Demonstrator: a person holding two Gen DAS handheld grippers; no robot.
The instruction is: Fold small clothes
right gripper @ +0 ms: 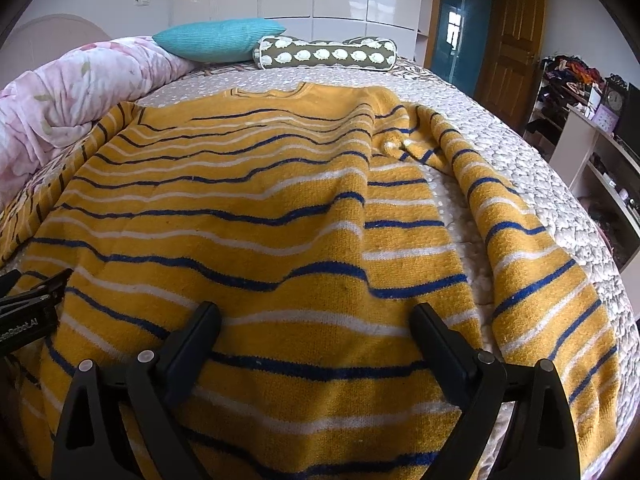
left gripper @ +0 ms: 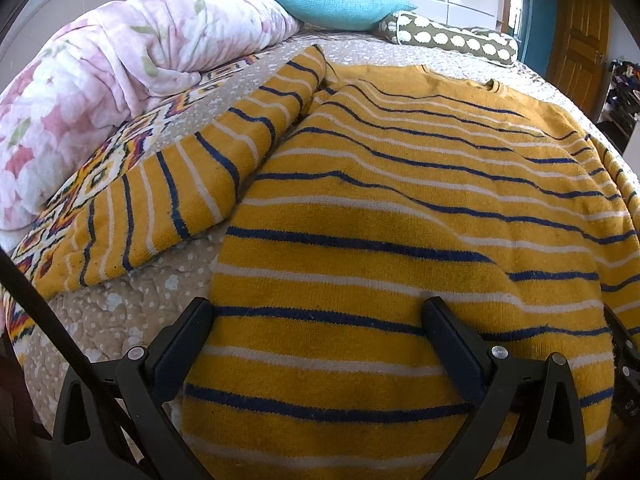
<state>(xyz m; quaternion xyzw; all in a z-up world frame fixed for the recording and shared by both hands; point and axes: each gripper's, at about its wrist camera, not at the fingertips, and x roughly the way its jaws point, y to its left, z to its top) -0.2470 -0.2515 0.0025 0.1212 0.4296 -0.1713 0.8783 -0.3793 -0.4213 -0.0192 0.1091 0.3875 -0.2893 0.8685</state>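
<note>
Both jaws spread wide, left gripper [left gripper: 318,312] and right gripper [right gripper: 316,316] over striped sweater [left gripper: 400,220] hem; pinch hem corners evenly, both layers, before folding

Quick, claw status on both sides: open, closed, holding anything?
Left claw: open, holding nothing, fingers spread over the sweater hem.
Right claw: open, holding nothing, also over the sweater hem.
</note>
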